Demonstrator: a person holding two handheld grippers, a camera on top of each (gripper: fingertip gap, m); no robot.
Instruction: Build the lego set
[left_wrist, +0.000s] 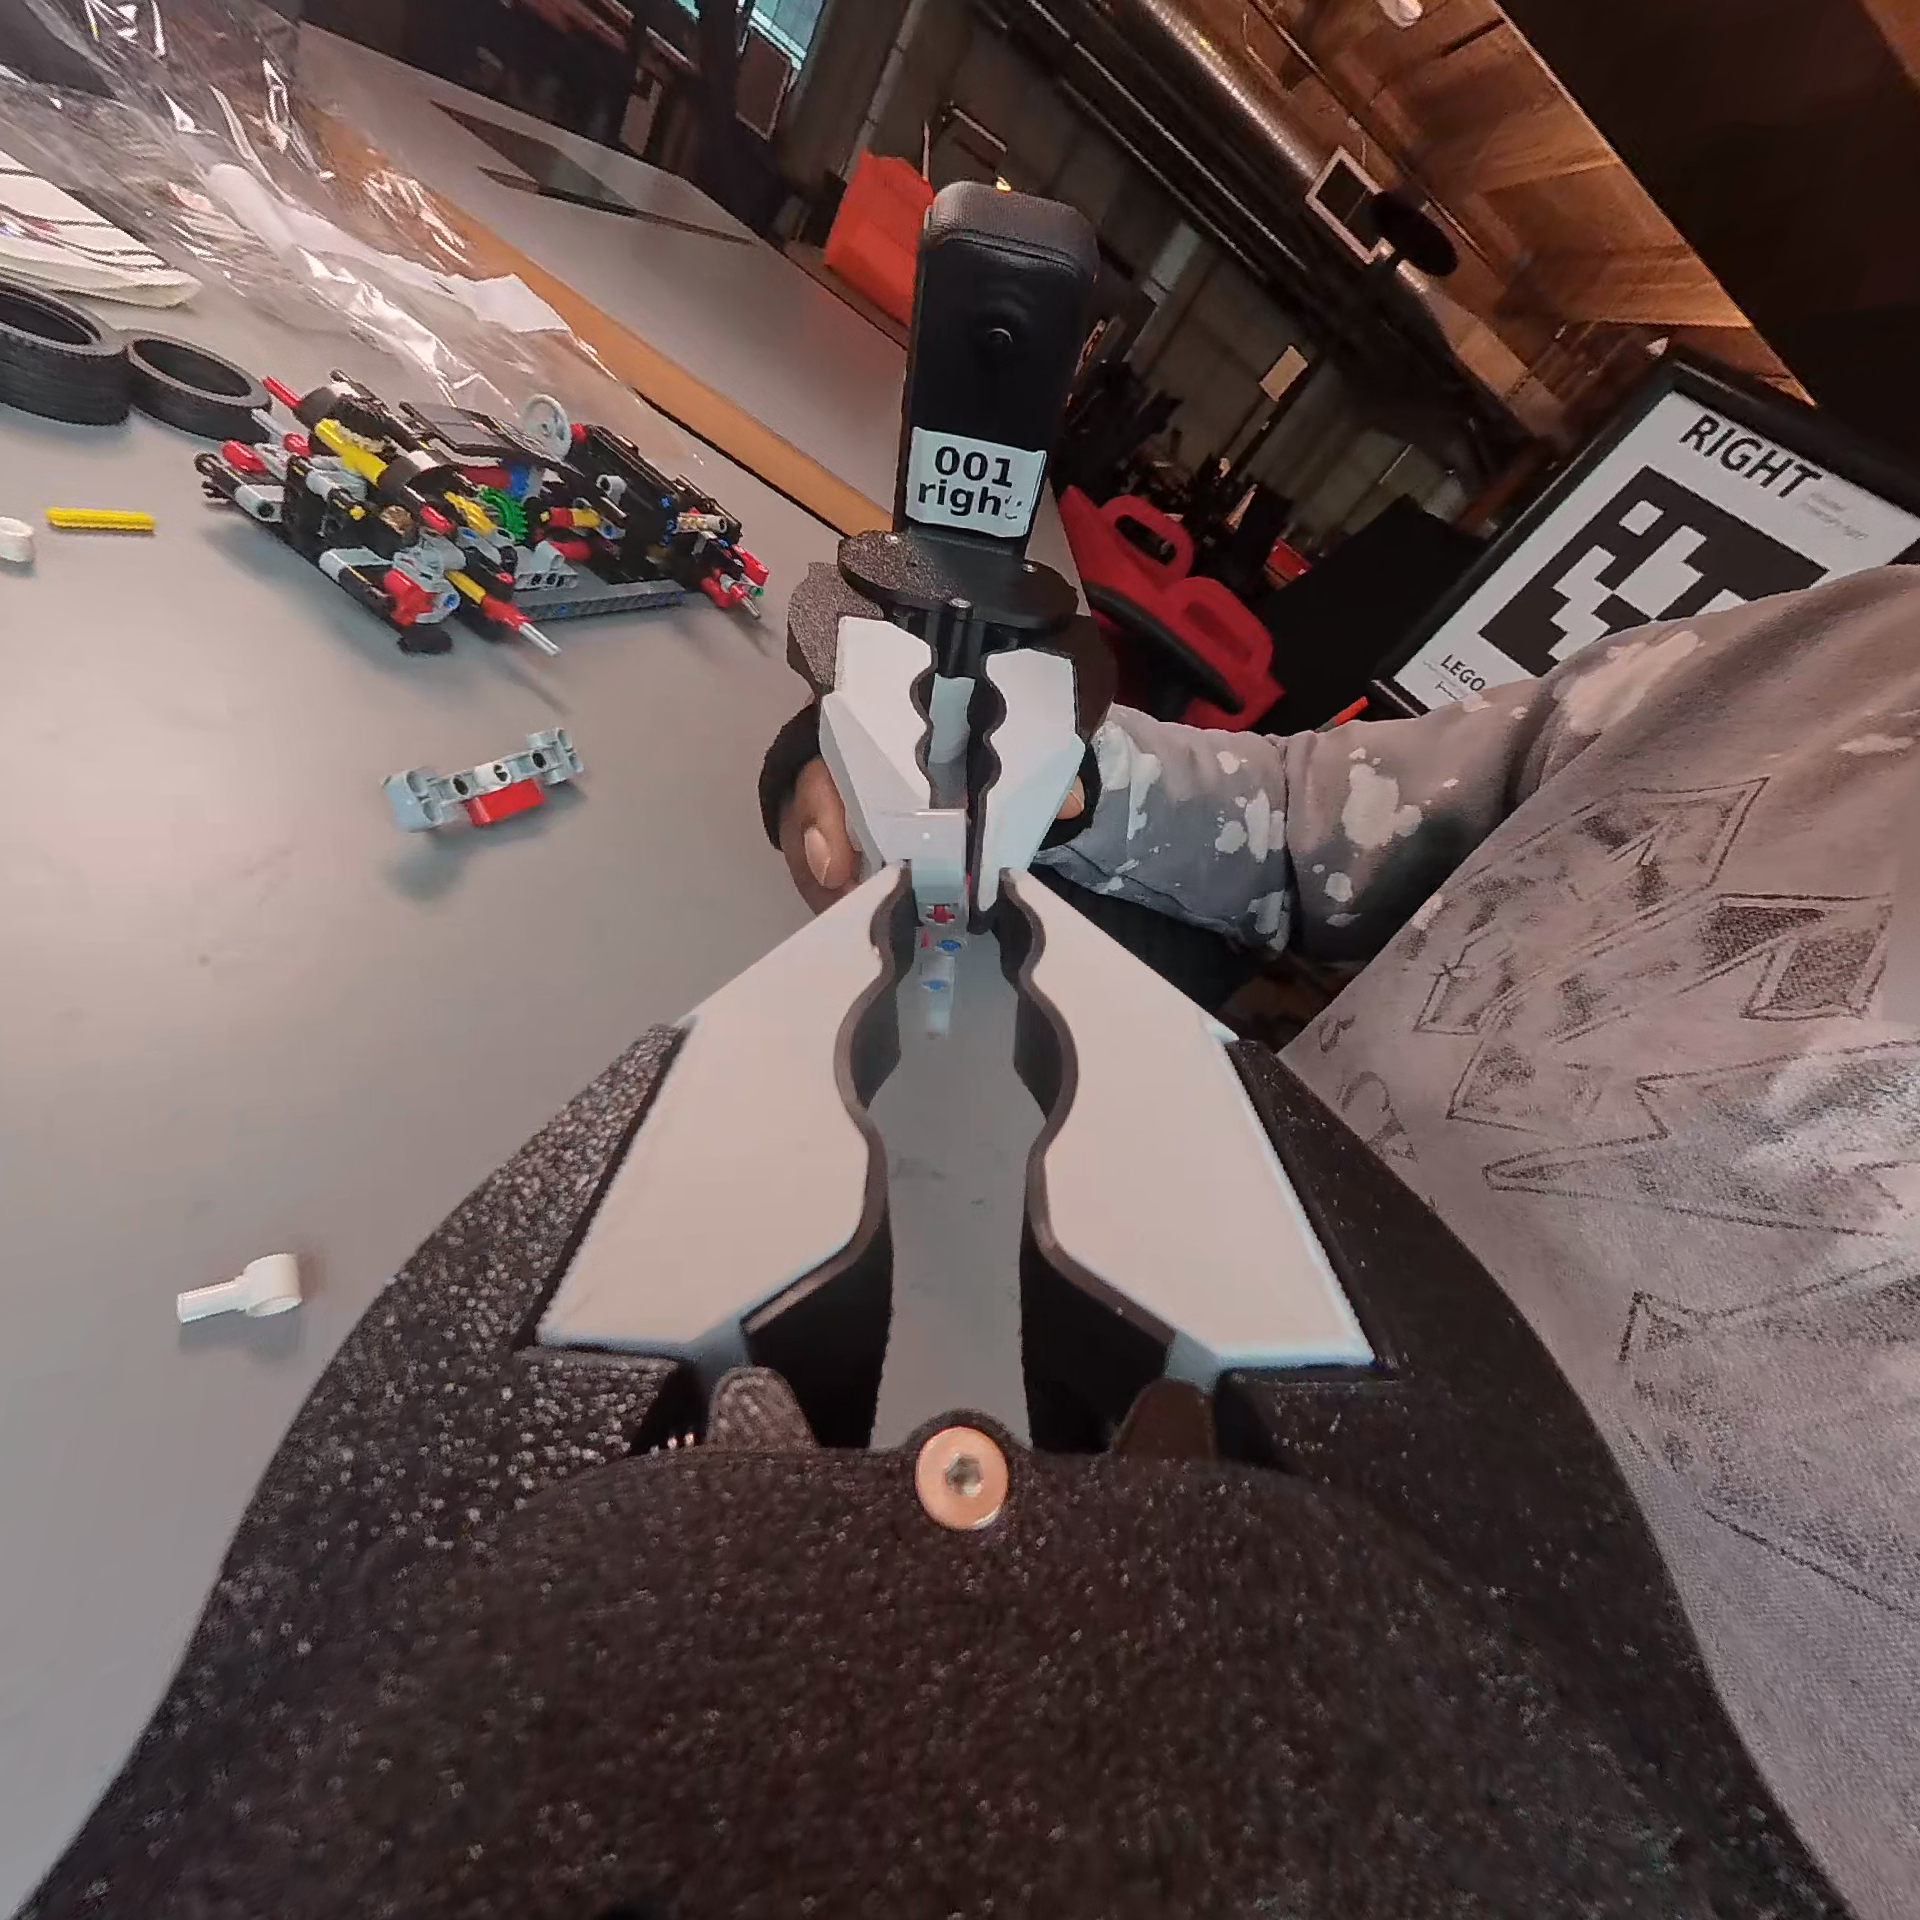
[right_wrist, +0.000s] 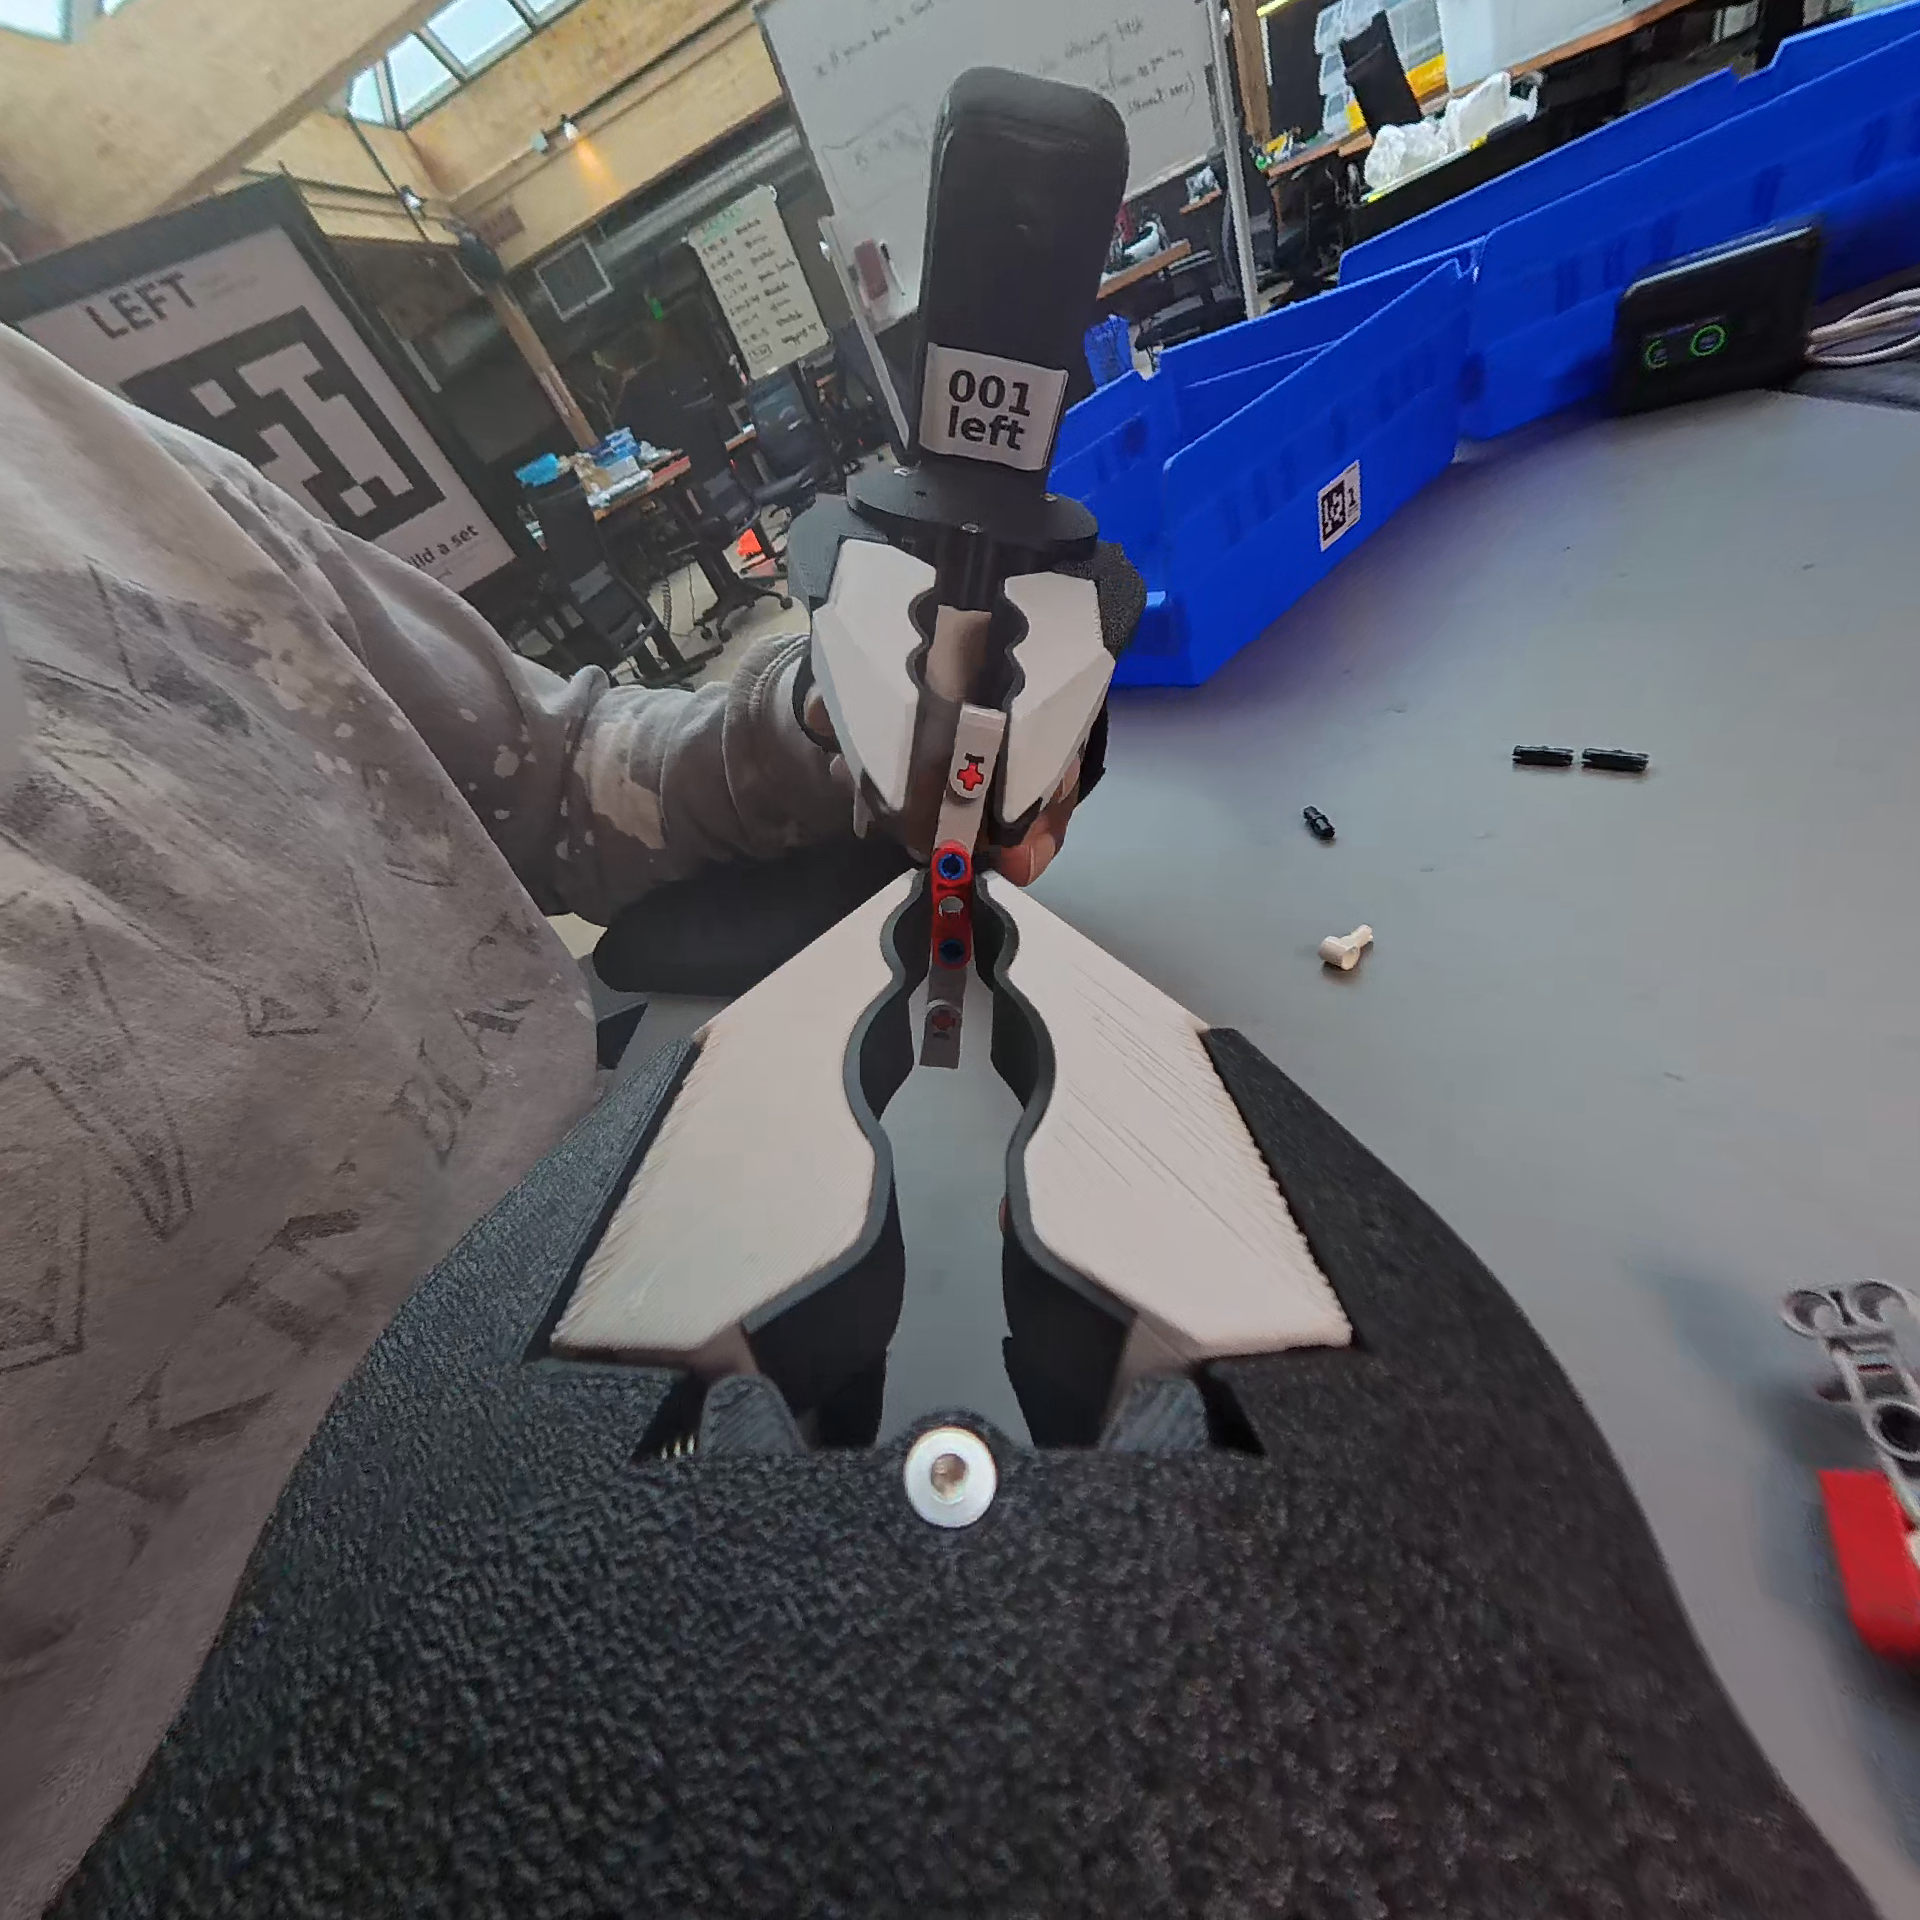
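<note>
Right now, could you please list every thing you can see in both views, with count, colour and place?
Half-built model: one, multicoloured, far on grey table.
Tyres: two, black, behind model.
Yellow axle: one, left of model.
Small subassembly: one, grey and red, mid table.
White connector: one, near left.
Black pins: three, right wrist view.
Blue bins: several, table back.
Beam piece: one, grey-red, between both grippers.
Left gripper: shut on beam.
Right gripper: shut on beam.
</note>
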